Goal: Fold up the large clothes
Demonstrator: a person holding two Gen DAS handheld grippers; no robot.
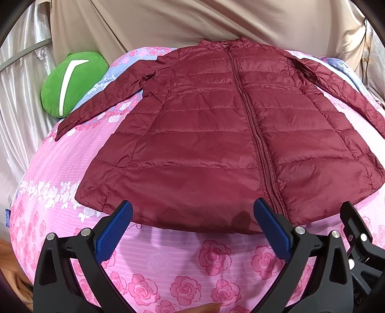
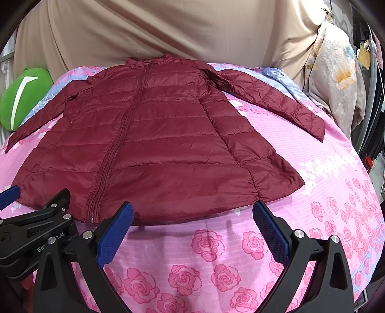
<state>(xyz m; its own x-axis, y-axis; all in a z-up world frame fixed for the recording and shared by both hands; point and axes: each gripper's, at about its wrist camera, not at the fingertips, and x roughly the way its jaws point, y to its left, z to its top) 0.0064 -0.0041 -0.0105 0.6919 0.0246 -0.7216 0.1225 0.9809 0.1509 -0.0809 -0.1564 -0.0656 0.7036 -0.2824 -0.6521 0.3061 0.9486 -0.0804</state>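
Observation:
A dark red quilted jacket lies flat and zipped on a pink rose-print bed cover, collar far, hem near, both sleeves spread outward. It also shows in the right wrist view. My left gripper is open and empty, its blue pads just above the near hem, left of the zipper. My right gripper is open and empty over the hem, right of the zipper. The left gripper's body shows at the lower left of the right wrist view.
A green cushion lies at the far left of the bed. A beige sheet hangs behind the bed. Hanging floral fabric and dark racks stand at the right. The bed cover spreads wide to the right of the jacket.

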